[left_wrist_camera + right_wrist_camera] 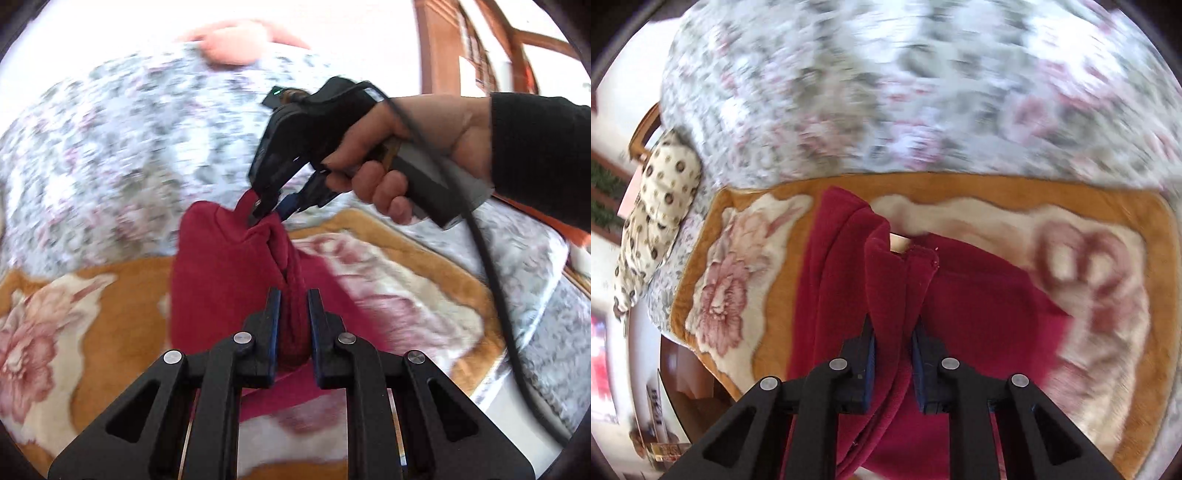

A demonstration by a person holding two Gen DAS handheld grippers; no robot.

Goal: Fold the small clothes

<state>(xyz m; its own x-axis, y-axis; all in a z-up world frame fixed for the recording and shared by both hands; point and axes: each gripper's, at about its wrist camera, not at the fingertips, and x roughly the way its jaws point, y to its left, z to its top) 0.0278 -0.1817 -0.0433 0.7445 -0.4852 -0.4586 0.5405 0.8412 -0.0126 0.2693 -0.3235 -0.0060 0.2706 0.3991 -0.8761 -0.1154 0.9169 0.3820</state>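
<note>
Red garment (221,280): its gathered edge is hidden between the closed fingers of the left gripper (293,295); its lower part is cut off behind the gripper body
Right gripper (267,216): fingertips are buried in bunched cloth
Floral bedspread (886,92): pattern is smeared by motion blur
Blanket (1108,295): right-side motif is blurred; its form cannot be told
Shelf items (661,448): too small to be told

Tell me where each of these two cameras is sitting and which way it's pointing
Left wrist: on the left gripper, looking along its fingers at the red garment; shows the right gripper and right hand.
Right wrist: on the right gripper, looking down at the garment; only its own fingers show.
Shared: the garment, the floral blanket.
</note>
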